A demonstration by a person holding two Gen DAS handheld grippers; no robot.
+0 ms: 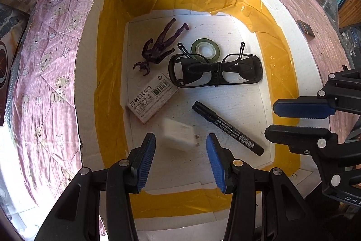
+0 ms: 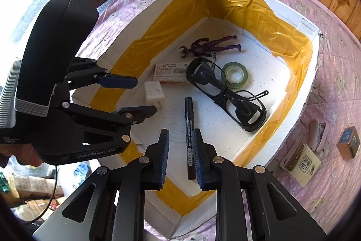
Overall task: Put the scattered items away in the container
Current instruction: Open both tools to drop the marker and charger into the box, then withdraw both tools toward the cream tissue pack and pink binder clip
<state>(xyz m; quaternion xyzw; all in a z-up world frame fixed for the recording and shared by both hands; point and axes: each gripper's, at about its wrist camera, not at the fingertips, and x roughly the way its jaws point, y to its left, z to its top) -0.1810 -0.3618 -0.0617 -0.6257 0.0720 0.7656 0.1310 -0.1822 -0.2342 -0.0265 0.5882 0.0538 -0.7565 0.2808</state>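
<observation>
left gripper [image 1: 180,146] jaws wide, empty, right gripper [image 2: 180,150] jaws apart, empty

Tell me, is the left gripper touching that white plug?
Apart. In the left wrist view, the plug sits blurred between the open gripper fingers with white floor visible on both sides.

The white cardboard staple box [image 1: 153,98] reads "STAPLES No.0012" beside Chinese characters. The black plastic gripper body [image 2: 74,141] carries "GenRobot.AI" and small "Data Acquisition System" lettering.
</observation>
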